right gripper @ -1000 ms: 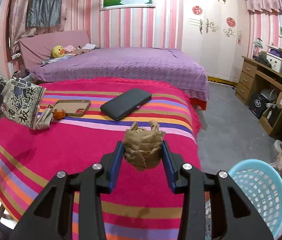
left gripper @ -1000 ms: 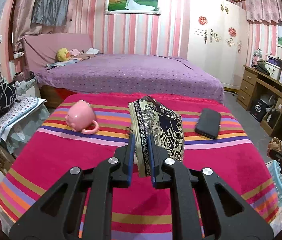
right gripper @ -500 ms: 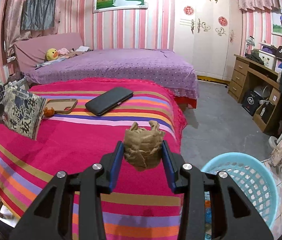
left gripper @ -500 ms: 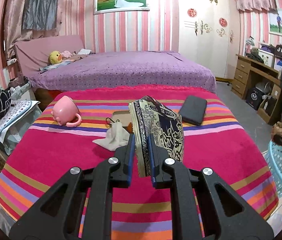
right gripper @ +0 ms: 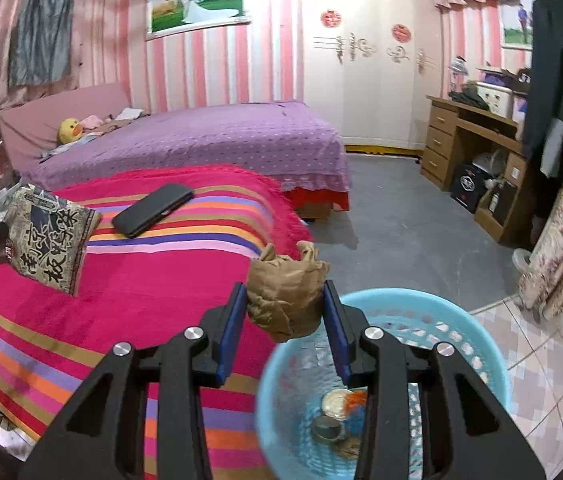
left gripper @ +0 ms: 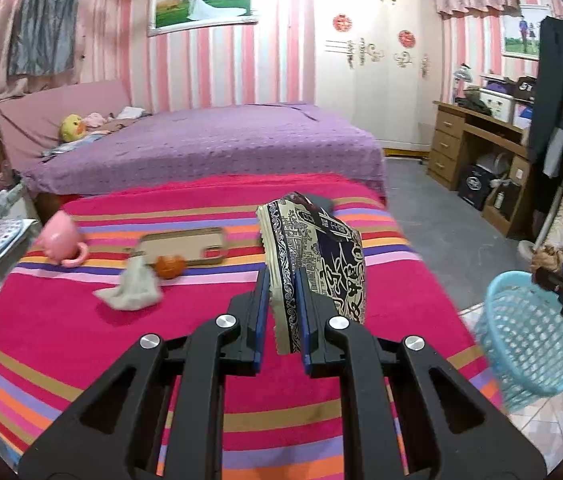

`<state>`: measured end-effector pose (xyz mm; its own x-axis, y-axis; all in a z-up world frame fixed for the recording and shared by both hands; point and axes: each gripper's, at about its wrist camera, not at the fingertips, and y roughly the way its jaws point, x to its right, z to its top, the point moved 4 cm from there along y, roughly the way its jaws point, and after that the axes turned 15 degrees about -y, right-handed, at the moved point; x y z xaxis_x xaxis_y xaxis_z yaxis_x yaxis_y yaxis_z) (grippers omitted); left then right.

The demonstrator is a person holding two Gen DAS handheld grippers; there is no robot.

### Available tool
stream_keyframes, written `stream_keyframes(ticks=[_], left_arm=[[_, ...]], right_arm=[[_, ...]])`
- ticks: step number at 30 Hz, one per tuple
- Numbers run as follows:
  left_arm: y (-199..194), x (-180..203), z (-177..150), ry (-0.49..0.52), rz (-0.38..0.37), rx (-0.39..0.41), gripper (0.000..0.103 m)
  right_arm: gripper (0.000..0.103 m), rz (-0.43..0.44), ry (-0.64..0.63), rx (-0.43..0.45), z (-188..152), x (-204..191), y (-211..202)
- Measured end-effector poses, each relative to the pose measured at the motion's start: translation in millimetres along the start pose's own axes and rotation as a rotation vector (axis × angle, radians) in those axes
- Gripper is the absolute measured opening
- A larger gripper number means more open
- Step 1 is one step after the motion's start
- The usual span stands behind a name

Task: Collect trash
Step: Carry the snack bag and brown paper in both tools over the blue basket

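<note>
Left wrist view: the left gripper (left gripper: 282,304) is clamped on a patterned bag (left gripper: 321,256) above the striped bed (left gripper: 81,332), where a rag (left gripper: 131,288), an orange ball (left gripper: 169,266), a tray (left gripper: 185,242) and a pink cup (left gripper: 59,240) lie uncollected; the basket (left gripper: 529,340) stands on the floor beside the bed. Right wrist view: the right gripper (right gripper: 285,320) is clamped on a brown paper wad (right gripper: 287,300) held over the basket's (right gripper: 481,344) near rim, not yet released, with a few scraps already inside and a phone (right gripper: 152,210) on the bed. Judged from this, collection is partly done, two pieces being in hand and the rag probably remaining.
</note>
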<state>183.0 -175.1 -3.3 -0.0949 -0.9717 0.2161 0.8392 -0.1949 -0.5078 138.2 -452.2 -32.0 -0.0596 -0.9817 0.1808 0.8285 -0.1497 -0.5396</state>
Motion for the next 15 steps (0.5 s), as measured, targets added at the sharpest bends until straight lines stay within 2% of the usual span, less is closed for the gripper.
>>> stream_keyframes(ticks=[15], left_arm=[[13.8, 159.7, -41.2, 0.144, -0.184, -0.035, 0.012]], right_arm=[[0.039, -0.112, 0.104, -0.04, -38.8, 88.0, -5.2]])
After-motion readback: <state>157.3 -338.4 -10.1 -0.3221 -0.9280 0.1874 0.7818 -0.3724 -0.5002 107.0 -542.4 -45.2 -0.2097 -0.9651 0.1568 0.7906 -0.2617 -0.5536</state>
